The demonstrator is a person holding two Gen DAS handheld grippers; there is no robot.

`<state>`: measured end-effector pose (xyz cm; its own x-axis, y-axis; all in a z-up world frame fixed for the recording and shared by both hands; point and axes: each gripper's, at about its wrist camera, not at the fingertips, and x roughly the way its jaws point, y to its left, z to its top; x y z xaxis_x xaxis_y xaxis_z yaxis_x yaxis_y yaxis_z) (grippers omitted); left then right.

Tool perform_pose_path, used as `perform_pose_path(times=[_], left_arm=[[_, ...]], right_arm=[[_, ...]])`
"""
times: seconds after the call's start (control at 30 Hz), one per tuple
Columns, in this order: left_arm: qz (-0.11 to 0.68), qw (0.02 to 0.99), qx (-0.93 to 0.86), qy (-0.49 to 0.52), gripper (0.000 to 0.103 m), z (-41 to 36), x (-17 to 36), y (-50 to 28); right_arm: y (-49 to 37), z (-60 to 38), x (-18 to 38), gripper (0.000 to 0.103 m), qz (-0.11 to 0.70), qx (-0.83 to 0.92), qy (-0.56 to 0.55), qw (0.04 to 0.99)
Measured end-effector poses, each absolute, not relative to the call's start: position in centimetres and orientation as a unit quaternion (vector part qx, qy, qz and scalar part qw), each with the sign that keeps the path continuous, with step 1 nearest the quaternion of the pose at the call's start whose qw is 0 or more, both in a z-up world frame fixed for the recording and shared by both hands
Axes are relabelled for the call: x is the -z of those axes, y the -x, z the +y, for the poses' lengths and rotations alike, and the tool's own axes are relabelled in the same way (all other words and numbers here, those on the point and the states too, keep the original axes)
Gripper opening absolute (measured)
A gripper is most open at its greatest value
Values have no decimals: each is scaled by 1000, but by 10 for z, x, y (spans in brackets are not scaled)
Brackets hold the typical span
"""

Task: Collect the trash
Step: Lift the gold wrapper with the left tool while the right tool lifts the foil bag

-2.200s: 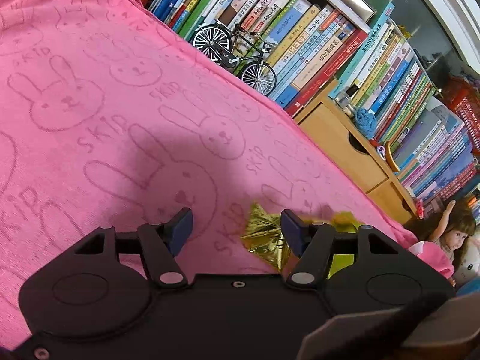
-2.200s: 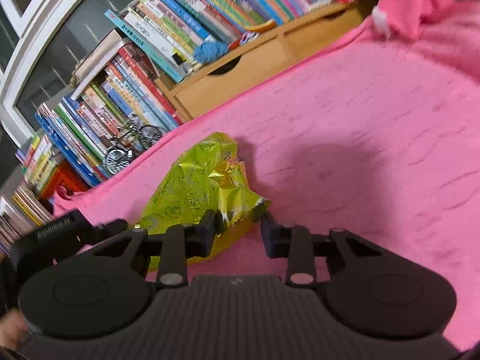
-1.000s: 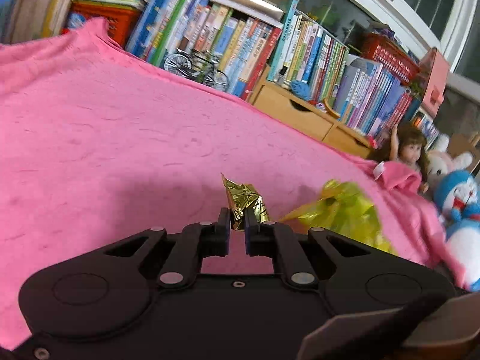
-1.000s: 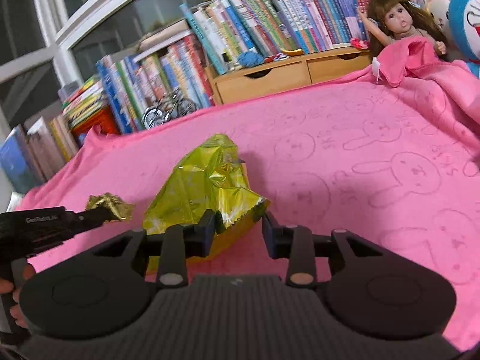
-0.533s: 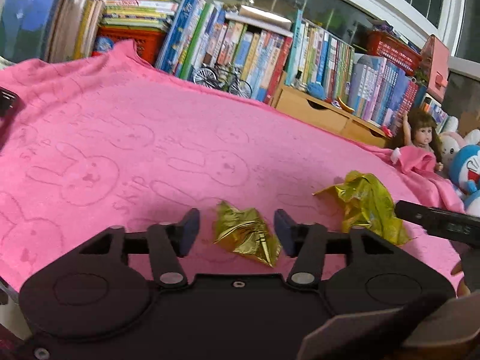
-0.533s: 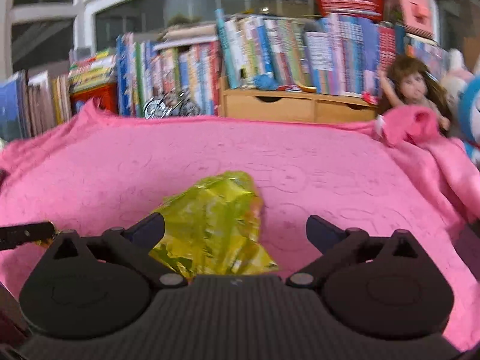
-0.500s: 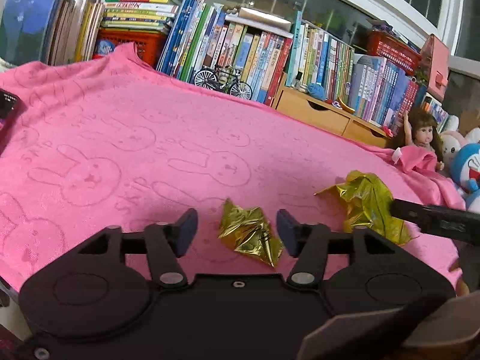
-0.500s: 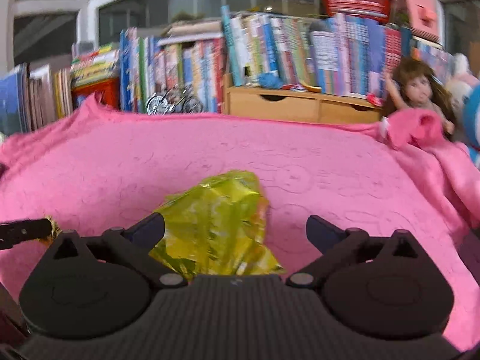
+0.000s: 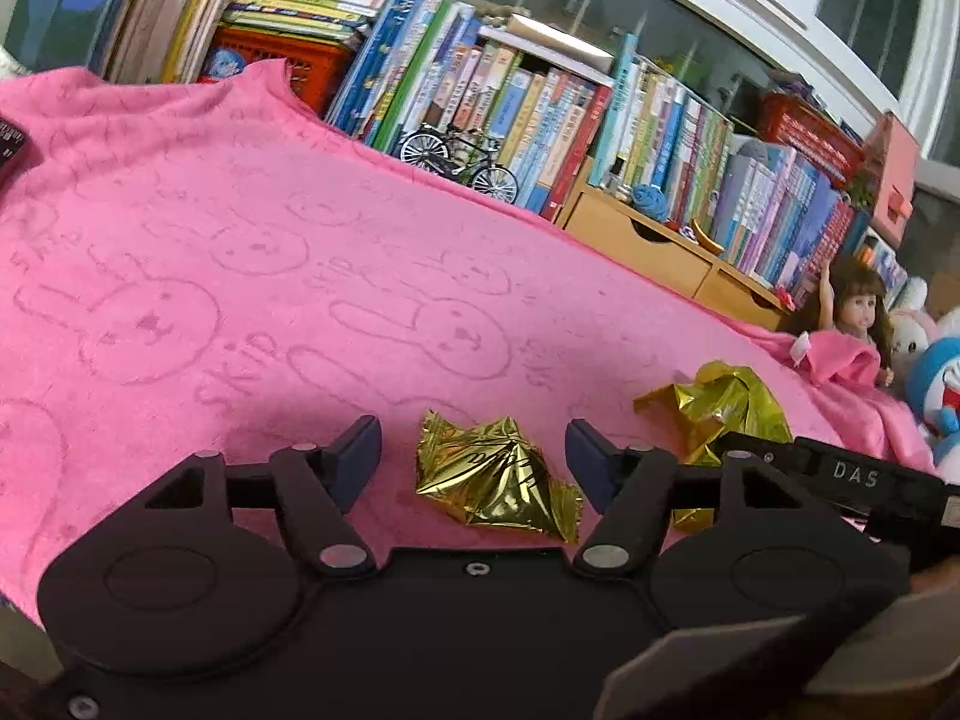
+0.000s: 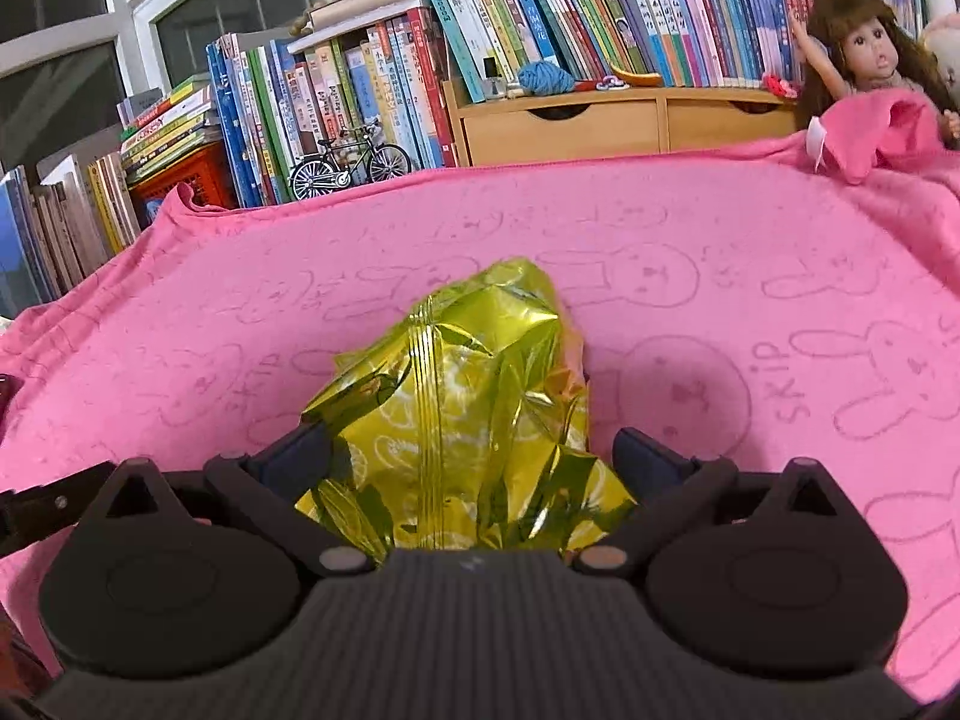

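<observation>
- Both tongs are gaping wide with nothing in them. The left gripper (image 9: 474, 456) sits spread around the small gold wrapper (image 9: 495, 480), and the right gripper (image 10: 474, 456) is spread around the yellow-green snack bag (image 10: 462, 414), one pad touching the bag's left edge.
- What's just changed: a second ago each one was pinched onto its piece of trash — now both have let go, so both pieces lie loose on the pink blanket (image 9: 240, 240).
- The wrapper and the bag now rest near each other at the near edge of the blanket, the wrapper to the left of the bag in the left camera. My guess is that gathering them into one spot was the point, so this step looks done — though no bin shows anywhere.
- Further out: a row of books (image 10: 372, 90), a little model bicycle (image 10: 351, 165), wooden drawers (image 10: 564, 123) and a doll (image 10: 870, 66) along the back.
- Hard to see: the bag's lower part is hidden behind the right gripper's body, and in the left view it's half covered by the right gripper's arm. Can't tell whether more trash lies off frame.
</observation>
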<state>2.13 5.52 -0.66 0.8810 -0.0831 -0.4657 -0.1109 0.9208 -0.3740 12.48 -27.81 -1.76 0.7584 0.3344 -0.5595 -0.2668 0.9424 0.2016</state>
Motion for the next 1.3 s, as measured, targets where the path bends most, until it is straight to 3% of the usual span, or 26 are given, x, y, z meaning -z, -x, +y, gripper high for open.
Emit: perform_pose_path(times=[0.03, 0.1, 0.13, 0.2, 0.27, 0.43, 0.47, 0.97, 1.3], left_arm=[[245, 950, -4, 194, 35, 53, 8, -22], [243, 950, -4, 195, 27, 50, 9, -18], [234, 954, -3, 189, 24, 48, 8, -15], [208, 963, 5, 169, 24, 44, 4, -5], [196, 967, 16, 164, 24, 45, -2, 1], [192, 967, 21, 165, 24, 47, -11, 9], [192, 967, 20, 165, 24, 47, -13, 12], [189, 971, 52, 135, 24, 38, -25, 55], [227, 967, 44, 111, 24, 29, -18, 72]], right_arm=[[-124, -279, 18, 103, 311, -163, -57, 935], [-123, -282, 17, 103, 316, -168, -60, 932], [-122, -283, 17, 97, 316, -172, -60, 931], [-115, -287, 15, 86, 311, -175, -59, 932], [-107, -291, 12, 65, 307, -173, -63, 934], [-87, -306, 4, 54, 288, -180, -101, 935], [-83, -307, 1, 36, 283, -175, -100, 938], [-15, -308, -14, 35, 236, -189, -68, 951], [22, -298, -10, 35, 232, -208, -39, 950]])
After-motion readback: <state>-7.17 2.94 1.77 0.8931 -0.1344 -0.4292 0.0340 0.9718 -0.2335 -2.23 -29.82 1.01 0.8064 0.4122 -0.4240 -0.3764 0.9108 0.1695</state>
